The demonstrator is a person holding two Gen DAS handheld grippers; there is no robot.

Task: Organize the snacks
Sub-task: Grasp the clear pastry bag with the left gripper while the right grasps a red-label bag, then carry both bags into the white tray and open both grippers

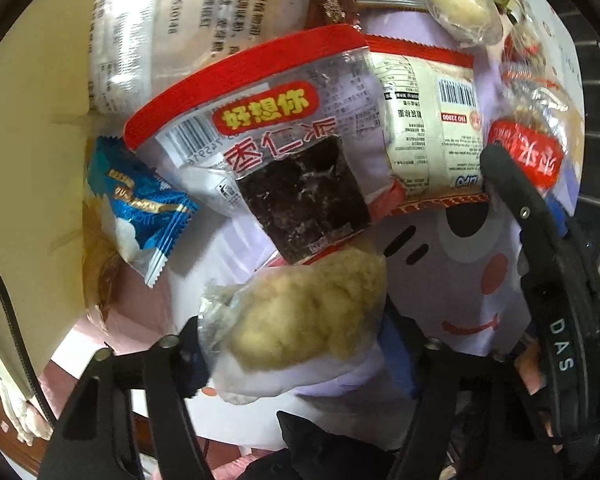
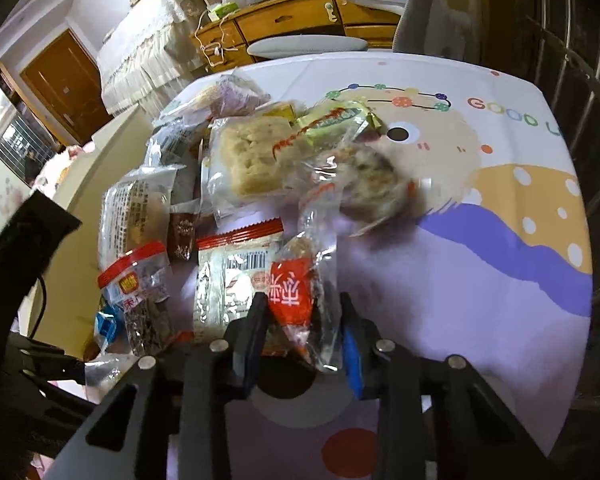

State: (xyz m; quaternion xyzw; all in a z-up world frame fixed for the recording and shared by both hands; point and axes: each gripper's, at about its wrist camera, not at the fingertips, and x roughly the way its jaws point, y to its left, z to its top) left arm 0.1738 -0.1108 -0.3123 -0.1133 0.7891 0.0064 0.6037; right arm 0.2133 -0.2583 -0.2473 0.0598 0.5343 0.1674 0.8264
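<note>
My left gripper [image 1: 296,344] is shut on a clear-wrapped pale fluffy snack [image 1: 304,312], held above the snack pile. Beyond it lie a red-edged date snack pack [image 1: 276,136], a white barcode cracker pack [image 1: 432,128] and a blue wrapped candy [image 1: 144,204]. My right gripper [image 2: 302,320] is shut on a clear packet with a red label [image 2: 296,292] at the near edge of the pile; that packet [image 1: 528,148] and a right finger [image 1: 516,196] also show in the left wrist view. The date pack [image 2: 140,280] and cracker pack [image 2: 232,280] lie just left of it.
A cartoon tablecloth [image 2: 480,240] covers the table. The pile holds a square rice cracker [image 2: 256,152], a green packet [image 2: 332,116] and a round clear-wrapped cake [image 2: 364,180]. A chair [image 2: 308,46] and wooden cabinet [image 2: 300,12] stand behind. A cream box wall [image 1: 32,128] is at left.
</note>
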